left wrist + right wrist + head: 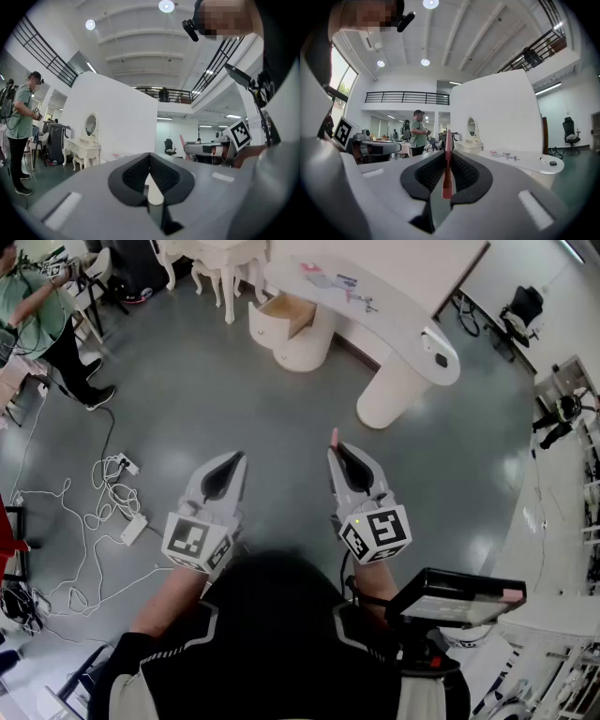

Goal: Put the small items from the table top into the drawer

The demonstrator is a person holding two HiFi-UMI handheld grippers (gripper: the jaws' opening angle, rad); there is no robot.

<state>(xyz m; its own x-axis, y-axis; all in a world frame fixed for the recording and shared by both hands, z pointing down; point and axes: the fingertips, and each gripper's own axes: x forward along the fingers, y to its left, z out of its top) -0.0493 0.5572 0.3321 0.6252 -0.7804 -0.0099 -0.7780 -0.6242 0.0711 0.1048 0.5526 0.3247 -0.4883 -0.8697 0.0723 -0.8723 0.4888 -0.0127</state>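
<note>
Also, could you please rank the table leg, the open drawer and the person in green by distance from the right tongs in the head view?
From the right tongs, shut on a red strip:
1. table leg, just ahead and slightly right.
2. drawer, farther ahead, slightly left.
3. person, far off in the top left corner.

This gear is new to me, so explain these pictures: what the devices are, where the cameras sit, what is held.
No robot: a person holds a gripper in each hand. The head view looks down from the person's head at the left gripper and right gripper. Each gripper view comes from a camera riding on that gripper, looking along its fingers. The left fingers are shut on nothing. The right ones pinch a thin red strip. Ahead stands a white table with small items on top and an open drawer.
</note>
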